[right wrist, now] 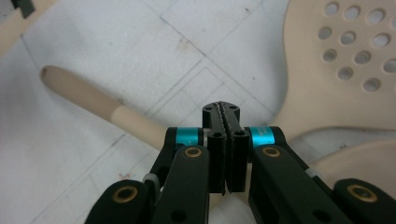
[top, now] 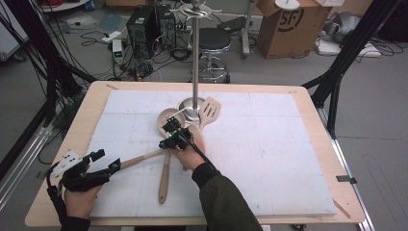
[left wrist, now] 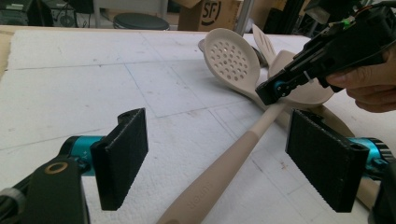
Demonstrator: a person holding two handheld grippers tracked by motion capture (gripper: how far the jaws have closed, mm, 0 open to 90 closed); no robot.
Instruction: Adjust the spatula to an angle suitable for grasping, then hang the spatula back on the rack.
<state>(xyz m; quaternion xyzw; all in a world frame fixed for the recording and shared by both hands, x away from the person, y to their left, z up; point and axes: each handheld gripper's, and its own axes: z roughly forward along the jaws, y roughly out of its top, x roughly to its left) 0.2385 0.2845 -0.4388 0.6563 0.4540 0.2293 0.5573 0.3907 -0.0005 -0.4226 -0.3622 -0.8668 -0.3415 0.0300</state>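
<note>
Low at the left of the high view, the left claw sat spread wide, nothing between its pads, with the end of a beige spoon handle just at its tips. In the left gripper view that handle ran up the middle of the frame between the two open pads, touching neither. Centre frame in the high view, the right claw was pressed together, hovering over the cluster of utensils. The right gripper view showed its jaws shut tight with no gap, directly above the handle, which slanted from upper left down behind them; whether they touched it, I could not tell. The perforated spoon lay at upper right there. A slotted spatula leaned beside the metal stand on the white surface.
</note>
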